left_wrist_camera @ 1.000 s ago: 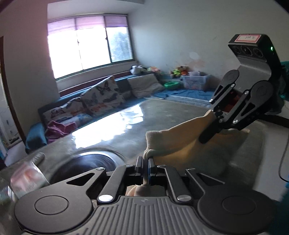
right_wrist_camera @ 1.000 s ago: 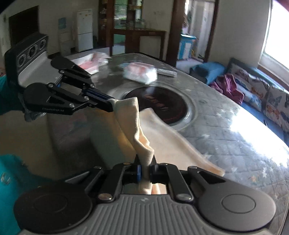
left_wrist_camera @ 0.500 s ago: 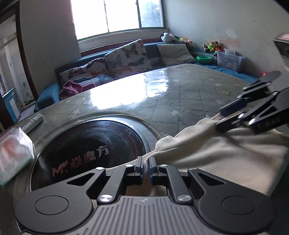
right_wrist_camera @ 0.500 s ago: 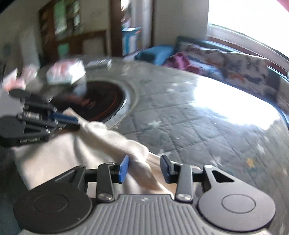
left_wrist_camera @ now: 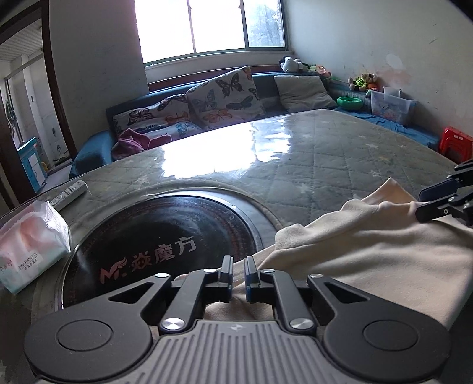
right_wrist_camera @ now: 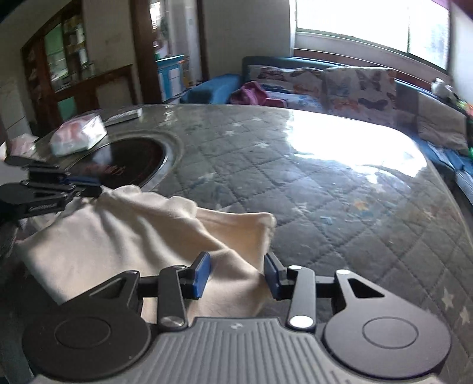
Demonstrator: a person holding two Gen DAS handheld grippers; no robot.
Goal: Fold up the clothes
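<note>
Two grippers work at one cream garment (right_wrist_camera: 124,236) that lies folded on the near part of a round table (right_wrist_camera: 325,192) covered with a quilted grey cloth under a glossy clear sheet. In the right wrist view the right gripper (right_wrist_camera: 236,273) has its blue-padded jaws standing apart, with a raised fold of the garment lying loosely between them and neither pad pressing on it. The left gripper (left_wrist_camera: 237,276) has its jaws drawn almost together with only a narrow slit left; cream cloth lies just under and behind the tips, but whether any of it is pinched cannot be told from the left wrist view. From the right wrist camera the left gripper shows at the far left edge, its tips at the garment's far corner beside the dark round hotplate (left_wrist_camera: 165,242) set into the middle of the table. A soft pack of tissues (left_wrist_camera: 29,248) sits to the left of the hotplate, and a white remote control (left_wrist_camera: 68,192) lies beyond it near the table's rim. Behind the table a sofa with butterfly-print cushions (left_wrist_camera: 224,97) runs under a bright window (left_wrist_camera: 207,26).
</note>
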